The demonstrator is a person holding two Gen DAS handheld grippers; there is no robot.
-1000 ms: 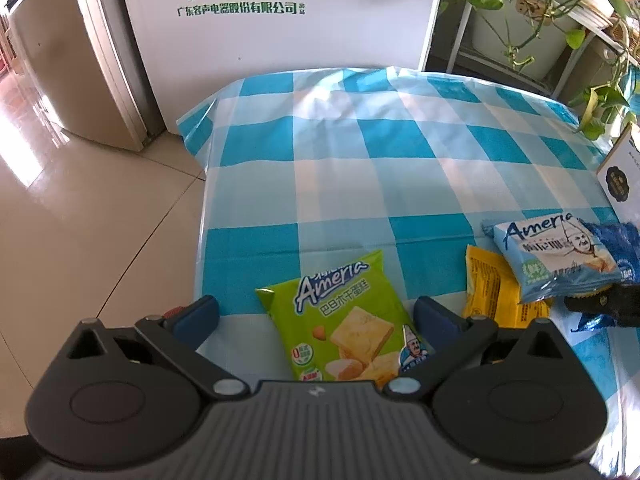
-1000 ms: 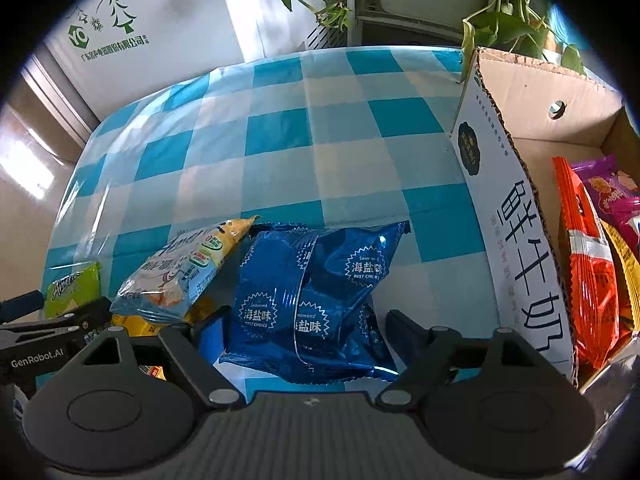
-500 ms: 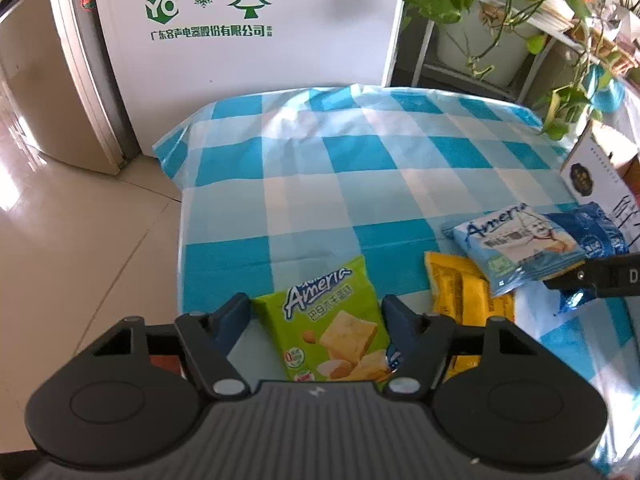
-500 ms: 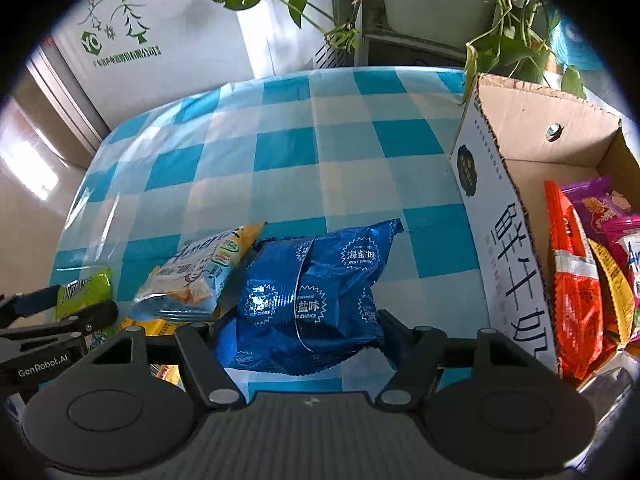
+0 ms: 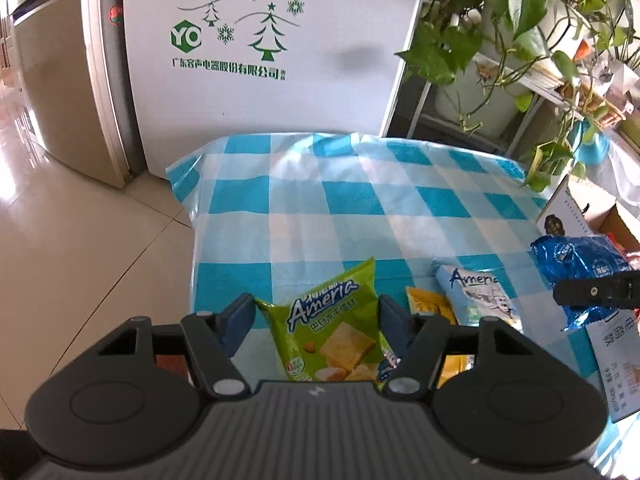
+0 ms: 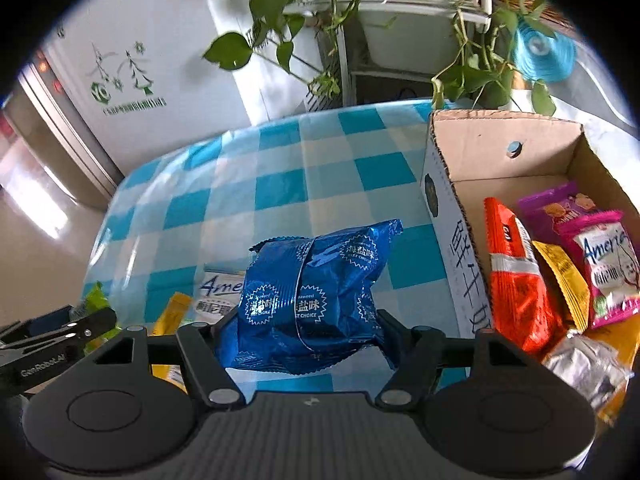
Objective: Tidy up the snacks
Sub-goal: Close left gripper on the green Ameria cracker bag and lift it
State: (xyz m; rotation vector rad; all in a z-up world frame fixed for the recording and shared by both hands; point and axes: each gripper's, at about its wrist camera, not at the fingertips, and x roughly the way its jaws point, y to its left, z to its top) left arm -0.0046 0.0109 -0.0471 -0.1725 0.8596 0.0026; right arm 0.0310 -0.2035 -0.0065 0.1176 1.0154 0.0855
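Snacks: green packet (image 5: 334,324) in closing left tool (image 5: 316,316), blue bag (image 6: 312,300) clenched by right tool (image 6: 304,332), cardboard box (image 6: 444,168) beside.

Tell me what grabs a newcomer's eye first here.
Two bright snack bags: a green cracker bag between the left gripper's closing fingers, and a shiny blue bag clamped in the right gripper. To the right, a cardboard box on the blue checked tablecloth holds colourful packets.
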